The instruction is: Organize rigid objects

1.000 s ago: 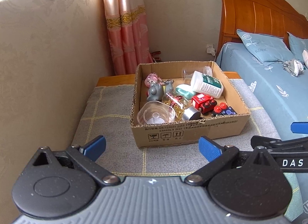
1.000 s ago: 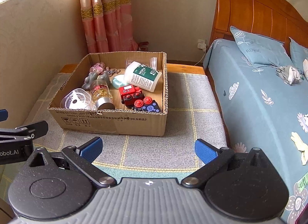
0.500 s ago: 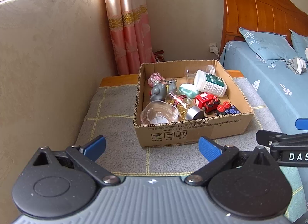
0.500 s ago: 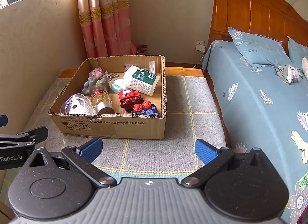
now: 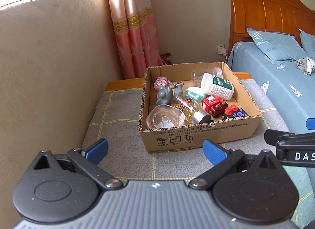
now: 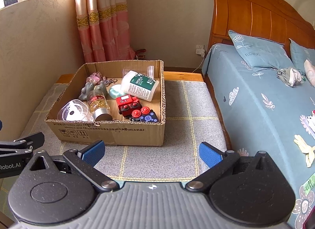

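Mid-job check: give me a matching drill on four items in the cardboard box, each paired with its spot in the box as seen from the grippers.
Things:
1. clear plastic cup
2. white medical bottle
3. dark blue block with red knobs
4. pink keychain charm

Places:
A. far left corner
B. near right corner
C. near left corner
D. far right area, lying on its side

Pairs: 1-C, 2-D, 3-B, 4-A

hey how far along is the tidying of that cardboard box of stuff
Nothing looks sorted yet: the red toy train, white medical bottle, gold-filled jar and the rest lie jumbled in the cardboard box. Nothing is in hand; the left tongs and right tongs are open, short of the box. All the organizing remains.
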